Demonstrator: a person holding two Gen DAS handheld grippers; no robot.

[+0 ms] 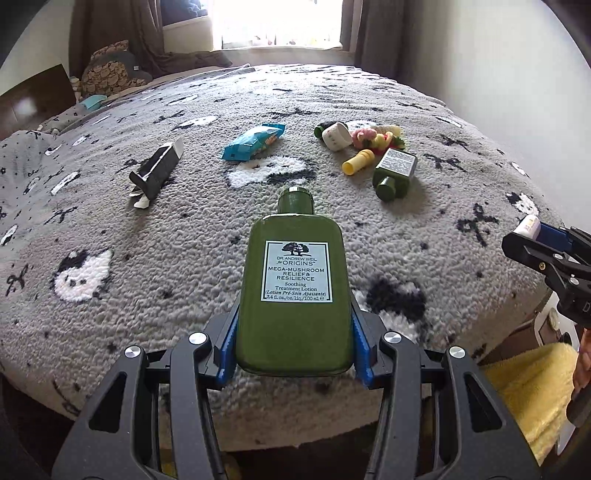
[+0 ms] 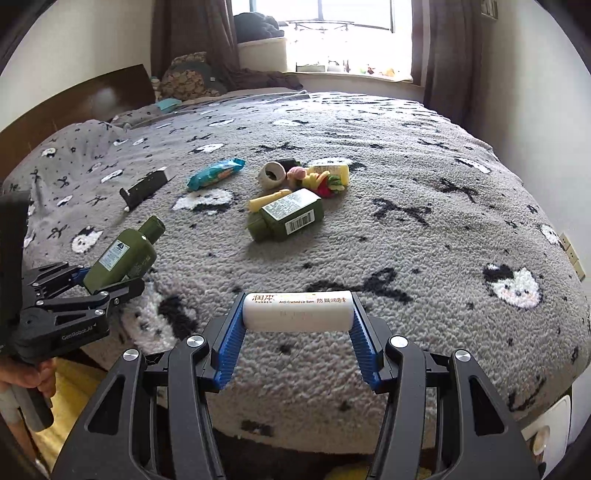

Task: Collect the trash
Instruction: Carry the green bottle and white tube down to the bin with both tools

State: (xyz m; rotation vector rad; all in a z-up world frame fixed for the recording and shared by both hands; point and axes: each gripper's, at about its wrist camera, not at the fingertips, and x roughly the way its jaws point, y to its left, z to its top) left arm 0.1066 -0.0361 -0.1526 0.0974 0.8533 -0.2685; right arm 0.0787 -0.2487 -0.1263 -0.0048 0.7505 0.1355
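My left gripper (image 1: 294,332) is shut on a green Origins lotion bottle (image 1: 295,288), held above the near edge of the bed; it also shows in the right wrist view (image 2: 123,260). My right gripper (image 2: 297,314) is shut on a white lip balm tube (image 2: 297,310), held crosswise; its tip shows in the left wrist view (image 1: 529,226). On the grey blanket (image 1: 147,258) lie a blue snack wrapper (image 1: 253,142), a black carton (image 1: 157,170), a second green bottle (image 1: 395,173), a yellow tube (image 1: 357,161) and a white jar (image 1: 336,136).
A pile of small colourful items (image 2: 321,179) lies beside the white jar (image 2: 271,175). A wooden headboard (image 2: 74,107) and pillows are at the left, a window (image 2: 332,33) with curtains behind. A yellow cloth (image 1: 528,391) lies below the bed's near edge.
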